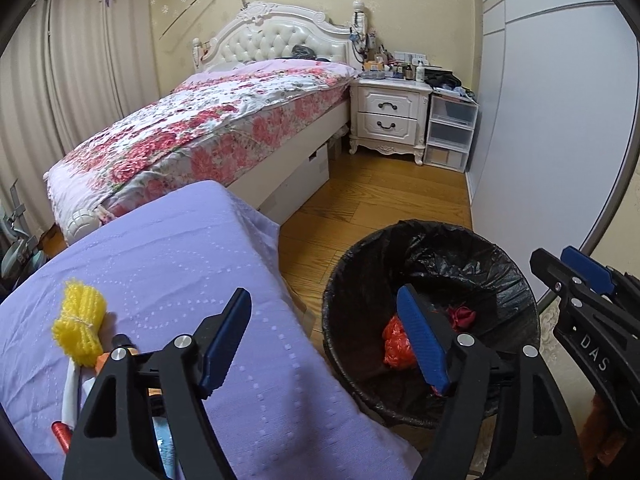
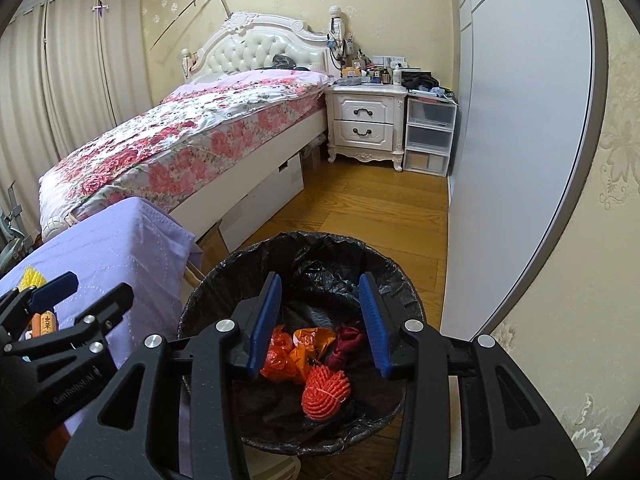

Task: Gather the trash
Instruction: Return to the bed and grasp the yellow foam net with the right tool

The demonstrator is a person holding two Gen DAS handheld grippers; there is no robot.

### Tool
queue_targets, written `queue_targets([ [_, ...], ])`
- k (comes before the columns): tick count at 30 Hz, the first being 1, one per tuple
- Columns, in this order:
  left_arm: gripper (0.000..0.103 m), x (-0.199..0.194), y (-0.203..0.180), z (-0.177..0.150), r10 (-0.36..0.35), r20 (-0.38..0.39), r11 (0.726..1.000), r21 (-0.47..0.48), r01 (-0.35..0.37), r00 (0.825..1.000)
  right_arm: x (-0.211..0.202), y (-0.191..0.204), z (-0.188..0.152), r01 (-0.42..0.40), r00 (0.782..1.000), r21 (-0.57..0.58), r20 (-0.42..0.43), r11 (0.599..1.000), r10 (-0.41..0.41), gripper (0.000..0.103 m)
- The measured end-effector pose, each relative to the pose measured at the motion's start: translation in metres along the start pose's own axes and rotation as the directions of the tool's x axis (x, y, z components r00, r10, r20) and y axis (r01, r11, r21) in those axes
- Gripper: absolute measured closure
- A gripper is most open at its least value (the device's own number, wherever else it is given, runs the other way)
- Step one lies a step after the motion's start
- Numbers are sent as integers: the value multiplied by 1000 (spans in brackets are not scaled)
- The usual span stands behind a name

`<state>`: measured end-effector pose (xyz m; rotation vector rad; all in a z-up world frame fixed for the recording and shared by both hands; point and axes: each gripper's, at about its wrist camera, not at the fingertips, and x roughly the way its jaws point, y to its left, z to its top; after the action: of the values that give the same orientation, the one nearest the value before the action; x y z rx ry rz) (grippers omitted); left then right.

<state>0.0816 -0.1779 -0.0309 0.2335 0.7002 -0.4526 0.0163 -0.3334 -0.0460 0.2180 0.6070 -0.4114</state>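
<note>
- Trash already lies in the bin (image 2: 224, 280), which has a black liner and stands on the wooden floor (image 2: 360, 208): an orange foam net (image 2: 326, 392) nearest, crumpled orange wrappers (image 2: 292, 352) behind it, and a dark red scrap (image 2: 346, 340) beside them.
- Right gripper (image 2: 324, 324) hangs over the bin's mouth, its blue-padded fingers spread apart with nothing between them.
- Left gripper (image 1: 324, 344) is also spread wide and empty; one finger is above the purple cloth (image 1: 168, 248), the other above the bin's rim.
- More trash is on the purple cloth, left of the left gripper: a yellow foam net (image 1: 80, 316), with a small orange item (image 2: 44, 322) and other bits partly hidden behind the gripper.
- Farther back stands a bed (image 1: 208, 120) with a floral cover, then a white nightstand (image 1: 388, 116) crowded with bottles, clear plastic drawers (image 1: 450, 136) beside it, and curtains (image 1: 68, 80) on the left.
</note>
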Motion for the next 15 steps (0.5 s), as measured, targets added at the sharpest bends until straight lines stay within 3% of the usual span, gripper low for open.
queue_targets([
  [6,28,-17,22,0,37,4,998,-41,-37,999,-6,14,0,-30,1000,-23,4,999,30,56],
  [15,28,-34,89,-11,159,-15,980,-122,-159,987,-13,56,-4,-120,993,-81,-18,989,119,55],
])
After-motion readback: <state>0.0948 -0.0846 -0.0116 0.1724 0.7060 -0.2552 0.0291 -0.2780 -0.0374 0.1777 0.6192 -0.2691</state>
